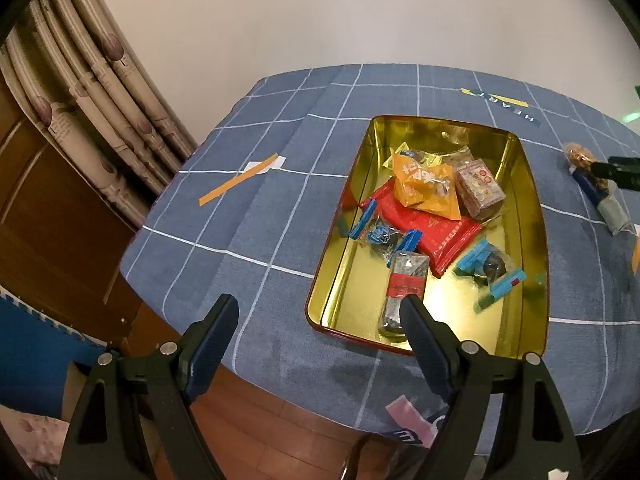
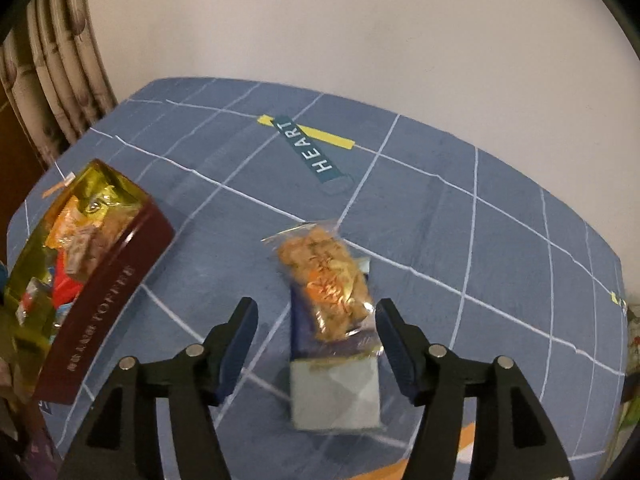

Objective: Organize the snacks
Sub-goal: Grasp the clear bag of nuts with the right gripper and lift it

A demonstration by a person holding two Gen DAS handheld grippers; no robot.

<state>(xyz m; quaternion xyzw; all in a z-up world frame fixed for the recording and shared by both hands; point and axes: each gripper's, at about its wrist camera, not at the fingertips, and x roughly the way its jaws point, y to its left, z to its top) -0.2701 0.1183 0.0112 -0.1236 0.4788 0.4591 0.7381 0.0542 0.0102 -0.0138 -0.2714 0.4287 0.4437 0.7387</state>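
At lower centre of the right wrist view, the snack packet (image 2: 334,312) lay on the checked tablecloth (image 2: 440,216), between the spread fingers of the right gripper (image 2: 316,320), its long axis running away from them. Crinkly clear film over nutty brittle. Left gripper (image 1: 320,312) spread, empty, at the gold tin (image 1: 532,216) holding wrapped snacks.

Gold-lined tin (image 1: 536,208) holds mixed wrapped snacks (image 1: 424,188); clear nut packet (image 2: 332,284) flat on cloth, outside.
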